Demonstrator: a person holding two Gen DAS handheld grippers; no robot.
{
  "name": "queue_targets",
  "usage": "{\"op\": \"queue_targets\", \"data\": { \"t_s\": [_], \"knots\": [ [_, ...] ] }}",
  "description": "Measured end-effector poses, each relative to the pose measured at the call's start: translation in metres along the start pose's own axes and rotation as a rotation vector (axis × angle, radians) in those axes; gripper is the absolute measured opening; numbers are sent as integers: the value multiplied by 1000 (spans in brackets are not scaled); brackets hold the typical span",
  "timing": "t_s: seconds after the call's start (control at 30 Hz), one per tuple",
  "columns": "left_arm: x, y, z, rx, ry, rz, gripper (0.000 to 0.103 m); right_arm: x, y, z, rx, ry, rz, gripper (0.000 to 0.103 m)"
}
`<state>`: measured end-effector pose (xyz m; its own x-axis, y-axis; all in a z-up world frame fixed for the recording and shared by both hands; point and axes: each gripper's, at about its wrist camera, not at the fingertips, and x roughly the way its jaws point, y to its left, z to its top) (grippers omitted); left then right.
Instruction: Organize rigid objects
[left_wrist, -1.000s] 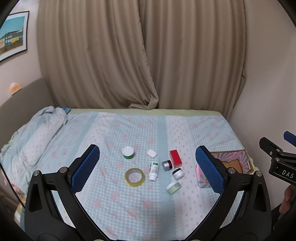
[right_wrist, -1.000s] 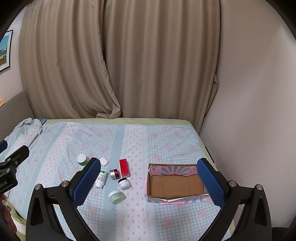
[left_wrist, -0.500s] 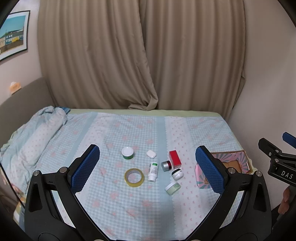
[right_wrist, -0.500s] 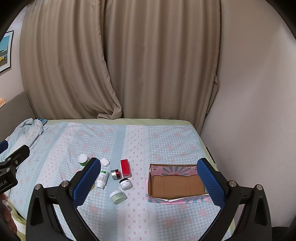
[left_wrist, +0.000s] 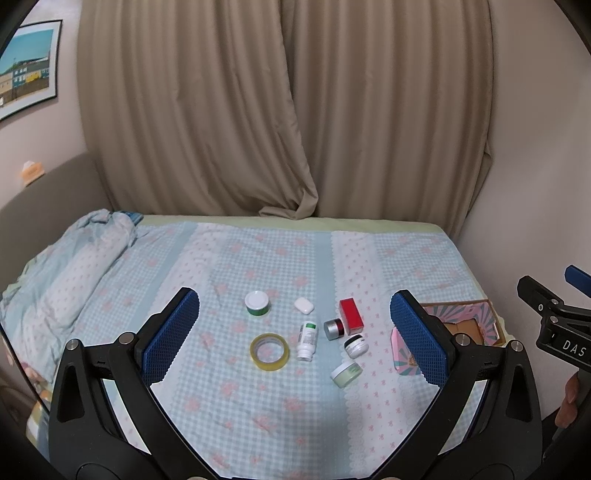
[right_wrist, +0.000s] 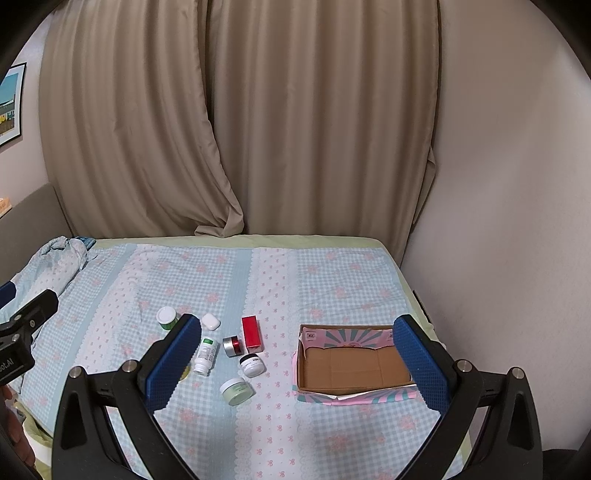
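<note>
Bed (left_wrist: 280, 413), covered by a blue-and-pink checked sheet, fills the lower field of both views; beige curtains (right_wrist: 258, 129) hang behind it and a bunched quilt (left_wrist: 66, 280) lies at its left side. Left claw (left_wrist: 291, 336) and right claw (right_wrist: 295, 365) are both held above the bed's near edge, each released, with the blue pads wide apart and nothing between them. Cardboard box (right_wrist: 354, 363), open-topped with pink patterned flaps, sits on the right part of the bed, well apart from the small items.

The small items form a loose cluster near the bed's middle:
- Tape roll (left_wrist: 269, 351), lying flat, at the near left of the group.
- Red box (right_wrist: 252, 333), lying flat, on the box side.
- White bottle (right_wrist: 205, 356), lying on its side, between the tape roll and the silver-red jar (right_wrist: 232, 346).
- Green jar with white lid (left_wrist: 257, 302), upright, farthest left.
- Pale green jar (right_wrist: 236, 390), nearest the viewer.
- White jar with dark lid (right_wrist: 252, 364), just beside the pale green jar.
- White earbud case (left_wrist: 303, 305), behind the bottle.
</note>
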<state>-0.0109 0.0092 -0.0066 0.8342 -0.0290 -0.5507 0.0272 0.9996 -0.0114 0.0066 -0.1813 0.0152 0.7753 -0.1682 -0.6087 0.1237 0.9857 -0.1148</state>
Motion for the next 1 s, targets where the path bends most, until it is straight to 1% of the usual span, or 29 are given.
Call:
{"op": "queue_targets", "data": {
  "t_s": [0.3,0.57,0.77,0.93,1.0],
  "knots": [
    [-1,0,-1,1,0,4,103,1,0,0,1,1,1,103],
    [-2,-7,-3,1,-1,7,103,0,0,0,3,5,8,103],
    [2,-9,2,-1,7,10,103,0,-3,2,13,-2,16,103],
    [3,-11,5,7,2,37,103,3,-4,2,6,-9,26,103],
    [4,-10,5,2,7,30,103,4,-5,4,-2,-16,17,103]
  ]
}}
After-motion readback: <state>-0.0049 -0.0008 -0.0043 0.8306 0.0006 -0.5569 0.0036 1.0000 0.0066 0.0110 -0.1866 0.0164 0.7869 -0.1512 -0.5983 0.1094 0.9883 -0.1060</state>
